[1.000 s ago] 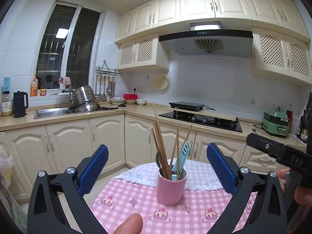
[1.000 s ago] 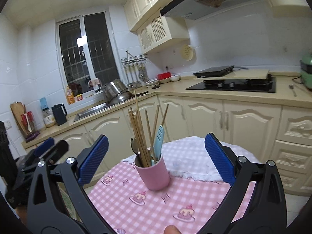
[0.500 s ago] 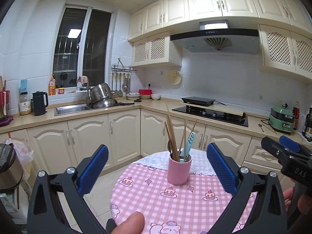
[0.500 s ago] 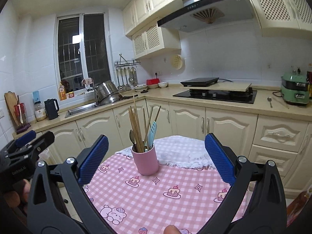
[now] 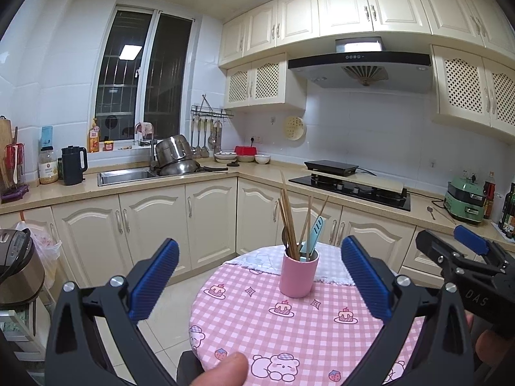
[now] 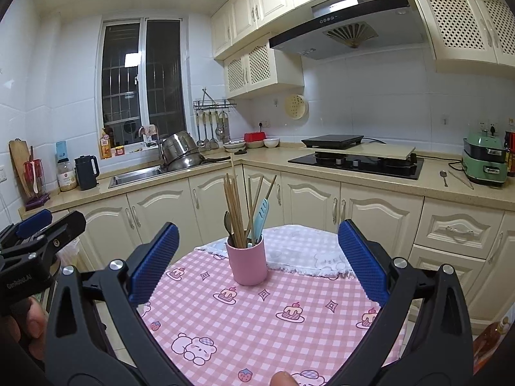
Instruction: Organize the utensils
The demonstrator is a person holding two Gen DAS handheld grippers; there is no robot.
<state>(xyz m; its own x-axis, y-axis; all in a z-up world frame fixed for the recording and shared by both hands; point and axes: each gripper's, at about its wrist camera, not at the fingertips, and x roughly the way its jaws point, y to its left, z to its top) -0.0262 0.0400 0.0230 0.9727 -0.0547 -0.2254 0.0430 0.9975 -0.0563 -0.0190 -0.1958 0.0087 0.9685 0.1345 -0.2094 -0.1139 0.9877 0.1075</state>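
Observation:
A pink cup point(image 5: 297, 275) stands upright on a round table with a pink checked cloth point(image 5: 289, 331). It holds several wooden chopsticks point(image 5: 288, 222), a light blue spatula point(image 5: 313, 236) and a dark spoon. The cup also shows in the right wrist view point(image 6: 248, 262), with the chopsticks point(image 6: 233, 209) and the spatula point(image 6: 260, 220). My left gripper point(image 5: 259, 278) is open and empty, well back from the cup. My right gripper point(image 6: 257, 260) is open and empty, also back from the cup. Each gripper shows at the edge of the other's view.
Cream kitchen cabinets and a counter point(image 5: 193, 178) run behind the table, with a sink, pots, a black hob point(image 5: 351, 186) and a green appliance point(image 5: 465, 201). A rice cooker point(image 5: 16, 263) stands at the left. A white cloth point(image 6: 305, 252) covers the table's far side.
Both grippers have pulled back from the cup, which now looks smaller and farther; more of the table and kitchen shows. Both stay open.

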